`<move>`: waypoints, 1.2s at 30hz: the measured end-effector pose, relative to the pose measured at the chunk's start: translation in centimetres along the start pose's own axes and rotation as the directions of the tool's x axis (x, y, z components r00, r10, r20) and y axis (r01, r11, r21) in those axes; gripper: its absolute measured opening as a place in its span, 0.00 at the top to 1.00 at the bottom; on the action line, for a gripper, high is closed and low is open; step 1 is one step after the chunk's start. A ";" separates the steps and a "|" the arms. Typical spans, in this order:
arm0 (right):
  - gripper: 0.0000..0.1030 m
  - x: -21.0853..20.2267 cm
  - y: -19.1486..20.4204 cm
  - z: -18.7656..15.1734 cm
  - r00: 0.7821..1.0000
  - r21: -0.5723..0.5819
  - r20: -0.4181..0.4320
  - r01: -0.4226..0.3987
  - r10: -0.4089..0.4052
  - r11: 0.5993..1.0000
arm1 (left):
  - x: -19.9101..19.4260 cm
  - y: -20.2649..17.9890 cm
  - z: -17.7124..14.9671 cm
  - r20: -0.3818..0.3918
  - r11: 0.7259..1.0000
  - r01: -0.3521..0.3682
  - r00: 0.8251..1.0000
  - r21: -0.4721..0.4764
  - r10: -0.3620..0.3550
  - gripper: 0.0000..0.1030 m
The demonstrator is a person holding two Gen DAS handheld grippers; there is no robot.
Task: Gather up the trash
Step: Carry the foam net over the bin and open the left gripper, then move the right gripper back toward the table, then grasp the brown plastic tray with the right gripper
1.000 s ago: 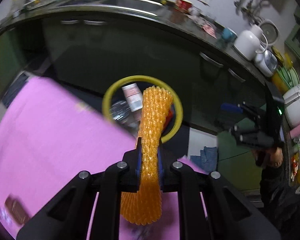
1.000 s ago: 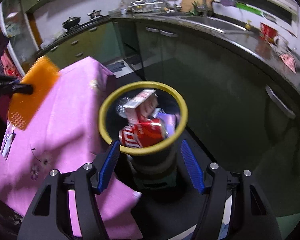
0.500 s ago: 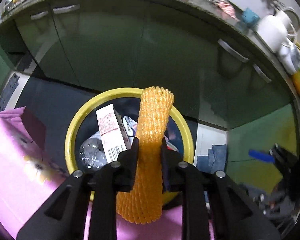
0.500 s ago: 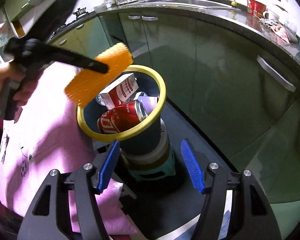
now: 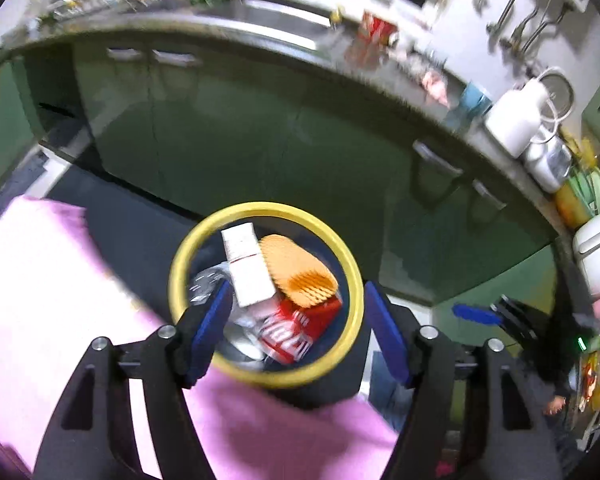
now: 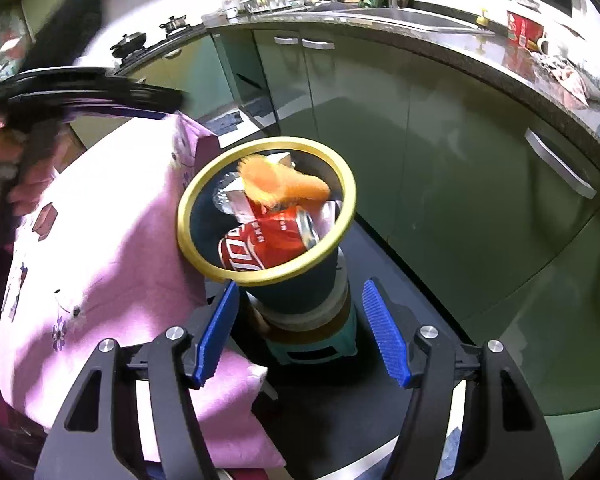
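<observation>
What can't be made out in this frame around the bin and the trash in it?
- Bin bottom: both views, trash covers it.
- Carton print: left wrist, motion blur.
- Orange foam net: right wrist, smeared; resting or falling unclear.
- Clear plastic item: left wrist, behind left gripper fingers.
- Left gripper in right wrist view: blurred.

Yellow rim on a dark navy bin (image 5: 354, 276), centre of frame. Inside: orange netted foam sleeve (image 5: 296, 270), red can with white lettering (image 6: 268, 246), white carton (image 5: 246, 268) with red print. Pink cloth (image 6: 112, 248) with small purple flowers, lower left. Blue ribbed pads on black fingers (image 6: 216, 336). Green cabinets (image 6: 440, 152), upper right.
</observation>
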State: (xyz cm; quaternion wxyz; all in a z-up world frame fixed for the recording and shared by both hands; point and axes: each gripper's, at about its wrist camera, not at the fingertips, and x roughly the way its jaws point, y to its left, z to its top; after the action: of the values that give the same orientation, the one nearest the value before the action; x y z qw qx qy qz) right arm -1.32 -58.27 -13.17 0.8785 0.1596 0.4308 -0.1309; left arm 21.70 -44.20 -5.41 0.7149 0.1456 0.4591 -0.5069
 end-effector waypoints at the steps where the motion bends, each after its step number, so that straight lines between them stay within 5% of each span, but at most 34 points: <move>1: 0.36 -0.1 0.3 0.0 1.000 -0.003 0.001 -0.001 0.001 1.000 | -2.3 0.3 -1.4 0.040 1.000 -0.005 0.999 -0.010 0.006 0.35; 3: 0.35 -0.1 0.9 0.0 1.000 -0.014 0.004 -0.008 0.008 1.000 | -6.0 1.2 -4.0 0.095 0.999 -0.004 0.995 -0.041 0.008 0.30; 8: 0.35 0.4 4.8 1.1 0.997 -0.102 0.003 -0.073 0.074 0.992 | -15.6 3.6 -12.8 0.213 0.984 -0.117 0.966 -0.138 0.145 0.28; 14: 0.35 2.2 14.8 3.0 0.972 -0.325 -0.043 -0.233 0.231 0.917 | -24.5 6.7 -24.3 0.262 0.903 -0.287 0.889 -0.320 0.376 0.19; 18: 0.35 3.1 24.1 4.0 0.931 -0.513 -0.097 -0.350 0.352 0.784 | -28.5 7.9 -30.8 0.250 0.833 -0.342 0.843 -0.435 0.477 0.19; 24: 0.56 4.9 37.9 4.5 0.857 -0.710 -0.234 -0.474 0.459 0.521 | -32.5 8.2 -37.1 0.234 0.747 -0.389 0.782 -0.539 0.577 0.16; 28: 0.71 7.9 46.1 4.5 0.832 -0.788 -0.320 -0.499 0.452 0.360 | -32.9 8.5 -38.7 0.221 0.737 -0.390 0.784 -0.552 0.580 0.16; 31: 0.76 11.1 50.2 4.3 0.844 -0.818 -0.365 -0.492 0.394 0.297 | -32.4 8.5 -38.8 0.208 0.739 -0.399 0.789 -0.543 0.578 0.16; 36: 0.76 15.1 53.7 4.1 0.875 -0.852 -0.371 -0.454 0.309 0.262 | -31.7 8.8 -38.9 0.215 0.760 -0.375 0.808 -0.531 0.549 0.16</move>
State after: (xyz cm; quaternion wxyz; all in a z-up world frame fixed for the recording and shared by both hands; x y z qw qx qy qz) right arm 30.32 -12.17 -13.82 0.7883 -0.2510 0.4325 0.3585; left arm 7.42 4.66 -3.10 0.9035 -0.0140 0.3768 -0.2039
